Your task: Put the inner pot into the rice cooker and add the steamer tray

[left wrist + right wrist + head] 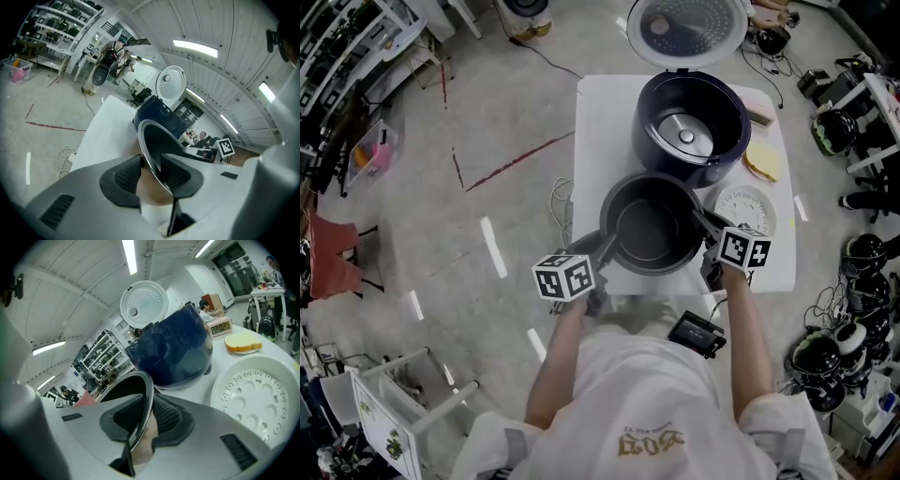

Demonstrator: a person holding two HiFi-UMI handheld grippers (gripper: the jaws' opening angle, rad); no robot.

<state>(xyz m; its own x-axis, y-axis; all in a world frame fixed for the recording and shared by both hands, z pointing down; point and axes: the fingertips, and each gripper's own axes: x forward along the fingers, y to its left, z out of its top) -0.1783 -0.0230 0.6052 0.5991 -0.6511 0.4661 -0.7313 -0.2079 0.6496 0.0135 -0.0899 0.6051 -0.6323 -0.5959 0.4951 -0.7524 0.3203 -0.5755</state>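
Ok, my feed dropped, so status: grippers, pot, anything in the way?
Left gripper, right gripper: both shut on rim of dark round metal inner pot. Open dark blue rice cooker right behind it, cavity empty. Nothing between.

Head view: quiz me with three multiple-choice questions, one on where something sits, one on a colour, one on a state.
1. Where does the steamer tray lie?
A. inside the rice cooker
B. on the table, right of the inner pot
C. on top of the inner pot

2. What colour is the rice cooker's body?
A. dark blue
B. red
C. white

3. How is the rice cooker's lid?
A. shut
B. swung open
C. lying on the table

Answers:
1 B, the white tray rests on the table beside the pot.
2 A, its outer wall shows dark blue.
3 B, the lid stands up behind the empty cooker.
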